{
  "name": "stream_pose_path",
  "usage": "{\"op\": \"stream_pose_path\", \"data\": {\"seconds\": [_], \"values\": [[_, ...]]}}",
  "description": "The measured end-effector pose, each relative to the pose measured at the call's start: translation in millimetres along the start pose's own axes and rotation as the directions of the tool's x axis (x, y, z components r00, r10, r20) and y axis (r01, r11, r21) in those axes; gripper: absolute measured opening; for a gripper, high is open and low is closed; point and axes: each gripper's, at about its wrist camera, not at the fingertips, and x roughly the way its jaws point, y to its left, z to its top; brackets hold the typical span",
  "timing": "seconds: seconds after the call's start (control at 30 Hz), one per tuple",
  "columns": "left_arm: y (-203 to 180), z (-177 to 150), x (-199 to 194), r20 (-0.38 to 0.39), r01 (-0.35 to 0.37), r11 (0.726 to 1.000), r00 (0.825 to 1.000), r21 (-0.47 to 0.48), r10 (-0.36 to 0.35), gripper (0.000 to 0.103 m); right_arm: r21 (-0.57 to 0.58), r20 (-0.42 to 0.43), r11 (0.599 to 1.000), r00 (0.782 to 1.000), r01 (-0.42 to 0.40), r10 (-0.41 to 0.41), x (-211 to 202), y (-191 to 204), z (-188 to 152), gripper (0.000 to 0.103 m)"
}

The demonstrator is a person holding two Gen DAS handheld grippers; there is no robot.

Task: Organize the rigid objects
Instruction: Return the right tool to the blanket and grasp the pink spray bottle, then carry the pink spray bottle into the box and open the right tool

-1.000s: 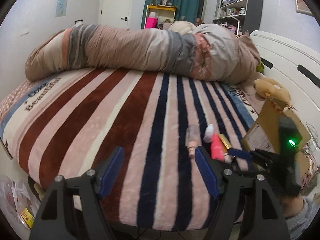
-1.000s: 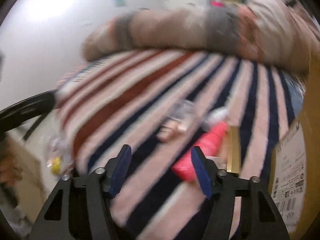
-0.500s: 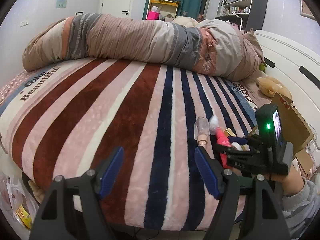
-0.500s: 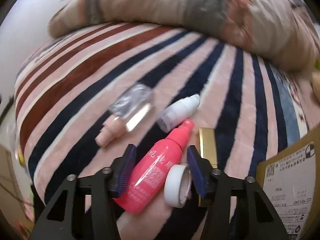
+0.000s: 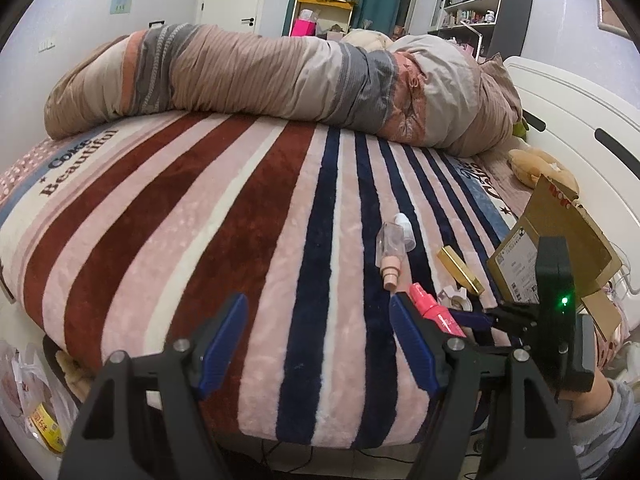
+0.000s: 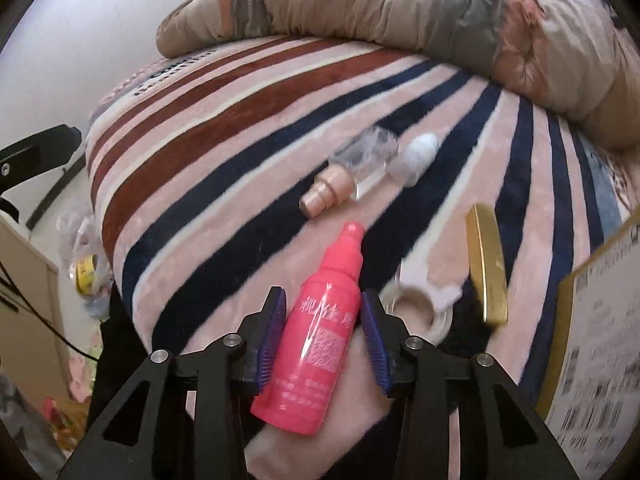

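A pink spray bottle (image 6: 320, 328) is between the blue pads of my right gripper (image 6: 324, 312), which is shut on its body; it also shows in the left wrist view (image 5: 434, 310). On the striped blanket (image 6: 224, 120) lie a clear bottle with a peach cap (image 6: 344, 176), a small white bottle (image 6: 418, 156), a gold bar-shaped box (image 6: 486, 264) and a roll of white tape (image 6: 420, 312). My left gripper (image 5: 320, 340) is open and empty over the bed's front edge, left of these things.
An open cardboard box (image 5: 556, 240) stands at the bed's right edge. A rolled duvet (image 5: 280, 76) lies across the far side. A plush toy (image 5: 536, 166) lies by the white headboard (image 5: 580, 120). Plastic bags (image 5: 36, 408) lie on the floor at left.
My right gripper has moved in onto the pink spray bottle and closed on it. The left gripper has stayed open and has barely moved.
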Motion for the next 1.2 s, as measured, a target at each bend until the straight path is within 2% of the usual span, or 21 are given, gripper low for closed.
{"op": "stream_pose_path", "data": {"seconds": [0.1,0.2,0.23,0.33,0.47,0.53,0.63,0.7,0.77,0.87,0.9,0.97,1.0,1.07,1.2], "values": [[-1,-2,1,-0.006,0.002,1.000,1.000,0.003,-0.002,0.070,0.039,-0.014,0.999,1.000,-0.012,0.013,0,-4,-8,0.035],[-2,-3,0,-0.005,0.009,1.000,1.000,0.002,-0.008,0.070,-0.006,-0.011,1.000,1.000,0.029,-0.029,-3,-1,-15,0.032],[-2,-3,0,-0.006,0.012,1.000,1.000,0.000,-0.012,0.070,-0.017,-0.008,0.999,0.999,0.035,-0.036,-3,0,-17,0.028],[-5,-6,2,-0.017,0.039,0.999,0.999,0.002,-0.039,0.070,-0.017,0.023,0.999,0.999,0.035,-0.034,-5,-1,-15,0.027],[-12,-8,9,-0.046,0.140,0.990,0.989,-0.014,-0.140,0.070,-0.057,0.077,0.997,0.996,0.043,-0.038,-17,5,-15,0.027],[-19,-9,11,-0.055,0.197,0.980,0.979,-0.019,-0.198,0.070,-0.075,0.103,0.997,0.994,0.031,-0.023,-24,8,-11,0.027],[-34,-6,12,-0.060,0.284,0.959,0.957,-0.020,-0.285,0.070,-0.096,0.162,0.995,0.986,-0.036,0.051,-44,17,-8,0.027],[-44,1,10,-0.052,0.343,0.939,0.938,-0.025,-0.344,0.070,-0.126,0.204,0.988,0.973,-0.087,0.111,-58,25,-5,0.027],[-51,8,5,-0.034,0.397,0.917,0.917,-0.040,-0.398,0.070,-0.174,0.266,0.977,0.950,-0.122,0.166,-79,34,-1,0.027],[-61,20,-7,0.008,0.420,0.906,0.908,-0.047,-0.420,0.068,-0.231,0.346,0.960,0.910,-0.155,0.230,-108,40,1,0.027],[-65,24,-13,0.023,0.425,0.904,0.905,-0.037,-0.425,0.065,-0.245,0.367,0.957,0.899,-0.153,0.238,-116,42,1,0.027],[-78,32,-25,0.047,0.446,0.895,0.894,0.001,-0.445,0.045,-0.268,0.406,0.954,0.882,-0.133,0.237,-131,41,1,0.027],[-86,36,-31,0.054,0.449,0.893,0.892,0.020,-0.449,0.044,-0.269,0.418,0.955,0.878,-0.125,0.232,-136,39,1,0.027],[-105,44,-44,0.083,0.418,0.905,0.902,0.073,-0.423,0.040,-0.267,0.452,0.957,0.863,-0.110,0.225,-148,32,1,0.027],[-153,61,-63,0.123,0.384,0.903,0.904,0.195,-0.410,0.036,-0.241,0.516,0.968,0.837,-0.063,0.183,-175,11,0,0.027]]}}
